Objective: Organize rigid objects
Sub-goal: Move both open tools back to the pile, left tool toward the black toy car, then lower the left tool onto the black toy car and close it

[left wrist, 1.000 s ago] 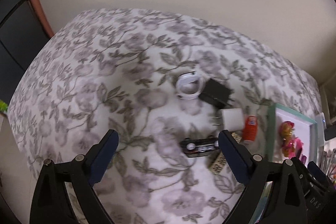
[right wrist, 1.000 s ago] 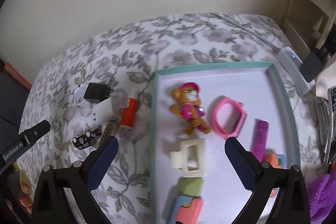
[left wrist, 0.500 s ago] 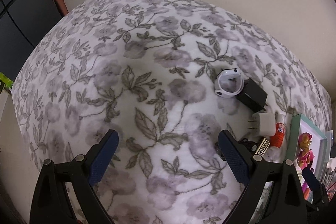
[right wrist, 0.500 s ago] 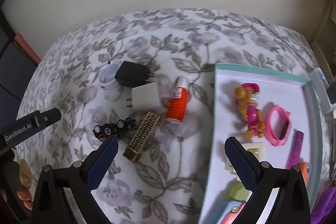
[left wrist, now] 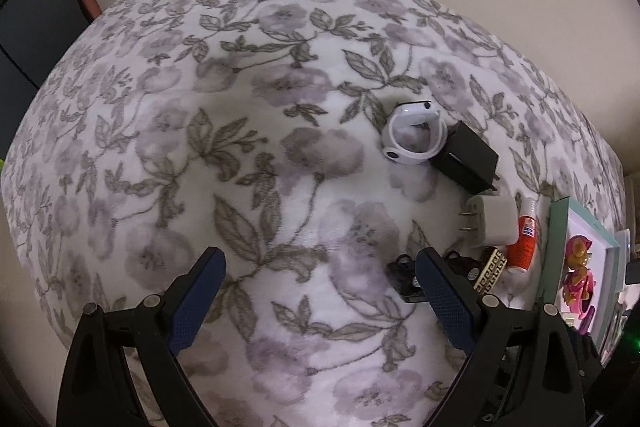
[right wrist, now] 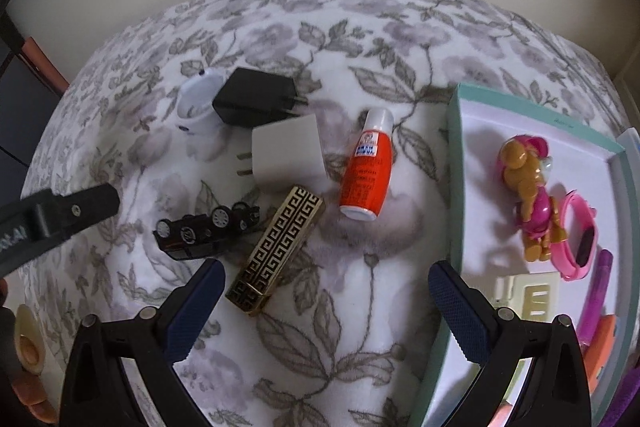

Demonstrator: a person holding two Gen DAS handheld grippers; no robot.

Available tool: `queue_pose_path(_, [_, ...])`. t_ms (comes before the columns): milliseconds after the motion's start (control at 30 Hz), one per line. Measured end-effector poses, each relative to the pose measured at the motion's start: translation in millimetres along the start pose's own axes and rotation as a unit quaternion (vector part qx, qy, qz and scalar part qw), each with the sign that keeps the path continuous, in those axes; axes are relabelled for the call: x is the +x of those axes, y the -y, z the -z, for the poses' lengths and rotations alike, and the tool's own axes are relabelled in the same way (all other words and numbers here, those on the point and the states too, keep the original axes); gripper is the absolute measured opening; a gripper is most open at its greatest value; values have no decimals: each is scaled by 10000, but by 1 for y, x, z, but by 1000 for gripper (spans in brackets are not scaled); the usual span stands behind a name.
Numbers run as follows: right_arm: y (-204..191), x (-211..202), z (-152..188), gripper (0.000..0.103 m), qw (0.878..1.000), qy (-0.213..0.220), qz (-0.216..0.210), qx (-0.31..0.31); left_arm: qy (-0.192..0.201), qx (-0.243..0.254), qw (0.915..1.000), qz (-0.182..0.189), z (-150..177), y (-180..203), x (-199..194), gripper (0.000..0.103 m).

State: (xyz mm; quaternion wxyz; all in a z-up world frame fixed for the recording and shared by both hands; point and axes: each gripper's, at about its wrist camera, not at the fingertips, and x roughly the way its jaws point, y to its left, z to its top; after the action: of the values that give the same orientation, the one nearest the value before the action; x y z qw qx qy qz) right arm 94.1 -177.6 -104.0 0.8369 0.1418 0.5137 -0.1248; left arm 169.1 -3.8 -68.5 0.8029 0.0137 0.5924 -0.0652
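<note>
Orange glue bottle has a white cap and blue label print, too small to read. Partial white lettering "AI" sits on the left gripper's black finger, seen from the right wrist view. Right gripper: jaws spread wide, holding nothing. Just ahead of it, between the finger lines, lies a gold-and-black Greek-key patterned case. Ahead-left: black toy car on its side, white plug adapter, black plug adapter, white ring-shaped gadget. Teal-rimmed tray sits to its right, holding a pink-and-tan toy figure and pink watch. Left gripper: jaws spread, empty, over floral blanket; the car is touching or just behind its right finger.
</note>
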Motion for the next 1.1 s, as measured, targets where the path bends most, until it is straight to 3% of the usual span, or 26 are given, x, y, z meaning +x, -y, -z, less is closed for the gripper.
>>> queue_pose_path(367, [9,-9,-4,103,9995,78,-276,102,-270,284,9973,623,1,23,15,96])
queue_pose_path(667, [21,-32,-12,103,9991,369,-120,148,-338,165,9957,843,0,20,18,96])
queue_pose_path(1100, [64,-51,-17,103,9933,655,-55,946,-513,467,9922,1032,9,49,28,96])
